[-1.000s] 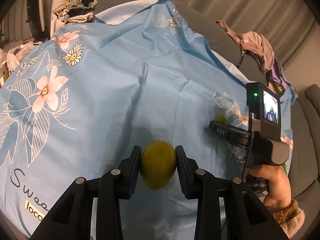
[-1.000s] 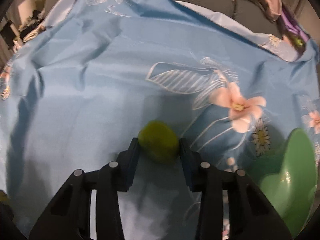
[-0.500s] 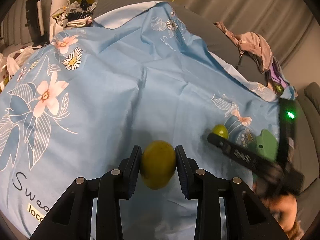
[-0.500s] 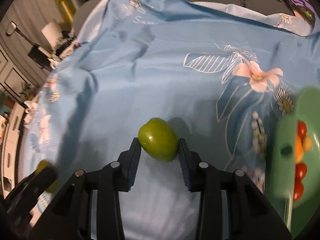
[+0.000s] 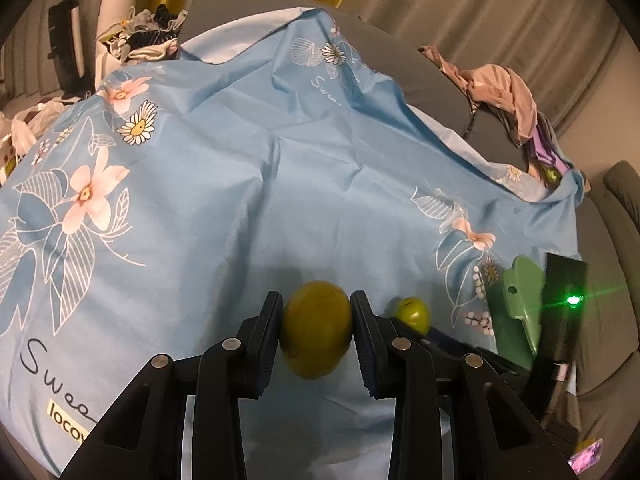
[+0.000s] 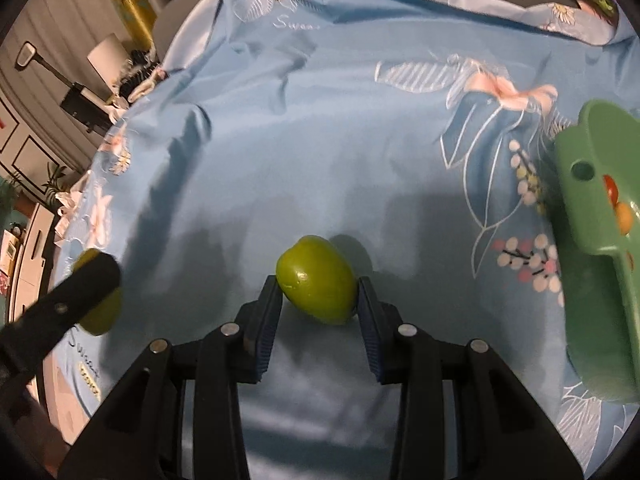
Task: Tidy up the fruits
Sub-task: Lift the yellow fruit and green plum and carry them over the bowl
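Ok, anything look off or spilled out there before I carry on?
Nothing spilled or damaged. The left gripper holds a yellow-green fruit, the right gripper a green fruit. The green tray sits tilted on the rumpled blue floral cloth, small red and orange fruits inside.

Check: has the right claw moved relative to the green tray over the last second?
Yes. In the left wrist view the right claw with its green fruit has swung leftward, from level with the green tray toward the left claw.
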### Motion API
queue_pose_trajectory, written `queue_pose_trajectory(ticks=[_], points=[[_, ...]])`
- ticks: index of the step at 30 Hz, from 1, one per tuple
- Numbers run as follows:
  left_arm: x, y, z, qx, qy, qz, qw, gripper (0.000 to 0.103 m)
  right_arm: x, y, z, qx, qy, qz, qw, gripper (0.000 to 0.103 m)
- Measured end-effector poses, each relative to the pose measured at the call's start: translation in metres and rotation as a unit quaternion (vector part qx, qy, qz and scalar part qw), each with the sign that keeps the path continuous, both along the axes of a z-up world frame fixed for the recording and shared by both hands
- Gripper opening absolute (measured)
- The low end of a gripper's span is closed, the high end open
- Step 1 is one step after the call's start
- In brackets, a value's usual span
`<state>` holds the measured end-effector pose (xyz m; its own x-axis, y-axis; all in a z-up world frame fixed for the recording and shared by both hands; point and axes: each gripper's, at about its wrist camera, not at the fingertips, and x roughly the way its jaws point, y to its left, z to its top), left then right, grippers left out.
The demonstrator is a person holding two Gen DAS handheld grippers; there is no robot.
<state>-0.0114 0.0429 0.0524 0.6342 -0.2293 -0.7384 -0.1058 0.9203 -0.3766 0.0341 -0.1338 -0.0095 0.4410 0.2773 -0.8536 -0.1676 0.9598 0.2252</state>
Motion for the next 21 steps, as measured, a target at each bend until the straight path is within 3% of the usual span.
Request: queue_pose_trajectory(ticks=[6,21], points=[[-0.003,-0.01,0.001,0.009,-0.004,-0.012,0.9999,0.034,-0.009,-0.011,0.01,0.014,-0.013,-0.009,1.0,0.038],[-0.016,-0.041,0.021,0.042,-0.047,-0.035,0.9974,0.034,-0.043,-0.049,0.078,0.095,-0.115,-0.018,0.989,0.039]])
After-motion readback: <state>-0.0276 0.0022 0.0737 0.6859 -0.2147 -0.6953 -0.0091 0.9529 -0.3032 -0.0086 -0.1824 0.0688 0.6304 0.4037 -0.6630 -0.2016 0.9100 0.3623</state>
